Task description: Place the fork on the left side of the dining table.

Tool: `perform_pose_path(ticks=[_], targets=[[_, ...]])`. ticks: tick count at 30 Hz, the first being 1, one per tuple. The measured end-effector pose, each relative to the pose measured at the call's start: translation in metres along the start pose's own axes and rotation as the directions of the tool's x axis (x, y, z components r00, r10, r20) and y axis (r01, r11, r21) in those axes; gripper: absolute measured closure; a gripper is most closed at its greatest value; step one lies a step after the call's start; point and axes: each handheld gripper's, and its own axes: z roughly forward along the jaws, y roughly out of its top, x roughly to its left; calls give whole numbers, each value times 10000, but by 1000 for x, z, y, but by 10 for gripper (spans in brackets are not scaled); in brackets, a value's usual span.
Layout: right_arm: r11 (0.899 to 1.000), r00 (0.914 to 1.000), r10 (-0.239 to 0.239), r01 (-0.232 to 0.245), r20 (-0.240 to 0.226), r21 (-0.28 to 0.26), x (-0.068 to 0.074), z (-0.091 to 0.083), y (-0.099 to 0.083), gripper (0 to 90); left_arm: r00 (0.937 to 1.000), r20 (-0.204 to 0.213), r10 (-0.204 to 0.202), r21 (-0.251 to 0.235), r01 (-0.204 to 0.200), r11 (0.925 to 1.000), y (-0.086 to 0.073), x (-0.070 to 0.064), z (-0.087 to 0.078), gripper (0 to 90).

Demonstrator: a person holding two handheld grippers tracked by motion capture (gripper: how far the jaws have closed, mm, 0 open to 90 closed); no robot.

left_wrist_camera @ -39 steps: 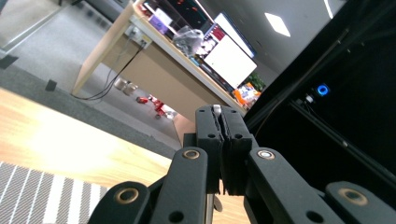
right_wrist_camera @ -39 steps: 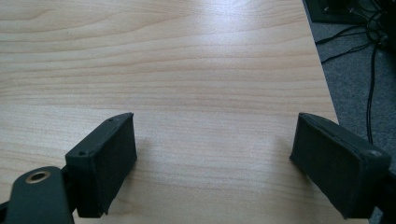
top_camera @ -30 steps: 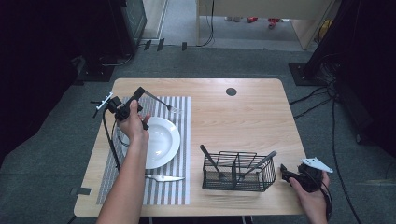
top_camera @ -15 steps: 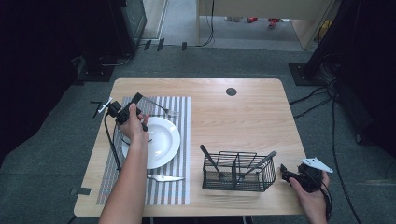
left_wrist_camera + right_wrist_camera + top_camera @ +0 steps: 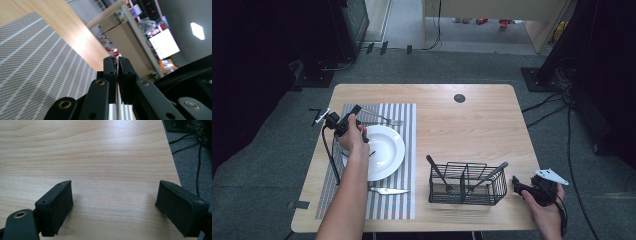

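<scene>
The person's left forearm reached in from the bench's near edge, over the white plate (image 5: 379, 152), and held the left tool (image 5: 356, 111) above the far left part of the striped mat (image 5: 404, 145), angled up and away; its jaws were pressed almost together, and whether anything sat in the thin gap could not be told. A fork (image 5: 382, 118) lay on the mat just beyond the plate, near that tool, and a knife (image 5: 388, 190) lay on the mat by the plate's near side. The right hand (image 5: 546, 212) rested at the near right corner, its right tool (image 5: 517, 184) spread wide over bare wood, beside a black wire basket (image 5: 466, 185) with dark-handled utensils. The bench (image 5: 472, 125) was pale wood on a grey floor, with cables trailing at the right.
</scene>
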Motion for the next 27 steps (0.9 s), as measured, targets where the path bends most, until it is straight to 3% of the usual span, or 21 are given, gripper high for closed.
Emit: perform_pose_path(ticks=[3, 6, 11, 15, 19, 22, 23, 24, 25, 27], targets=[[10000, 10000, -2, 2, 0, -1, 0, 0, 0, 139, 9981, -581, 228, 129, -221, 9997, -1, 1, -1, 836], [10000, 10000, 1, -1, 0, -1, 0, 0, 0, 138, 9949, -1003, 56, 367, -20, 9993, 0, 4, -1, 818], [10000, 10000, -3, 3, 0, -1, 0, 0, 0, 139, 9892, -1460, -150, 779, 266, 9966, 0, 6, 1, 799], [10000, 10000, -2, 2, 0, 0, 0, 0, 0, 138, 9838, -1791, -78, 1024, 265, 9944, 1, 7, 2, 781], [10000, 10000, -1, 1, 0, -1, 0, 0, 0, 138, 9742, -2256, -48, 1471, 389, 9884, 3, 8, 5, 755], [10000, 10000, 0, 0, 0, 0, 0, 0, 0, 138, 9633, -2683, 61, 1725, 419, 9841, 6, 5, 7, 743], [10000, 10000, 0, 0, 0, 0, 0, 0, 0, 138, 9633, -2683, 61, 1725, 419, 9841, 6, 5, 7, 739], [10000, 10000, -2, 2, 0, 0, 0, 0, 0, 139, 9545, -2980, 136, 1904, 455, 9807, 8, 3, 8, 732], [10000, 10000, -3, 3, -1, -2, 0, 0, 0, 139, 9545, -2980, 136, 1904, 455, 9807, 8, 3, 8, 726], [10000, 10000, -1, 1, 0, -1, 0, 0, 0, 139, 9484, -3162, 246, 2068, 436, 9774, 8, 2, 10, 714]])
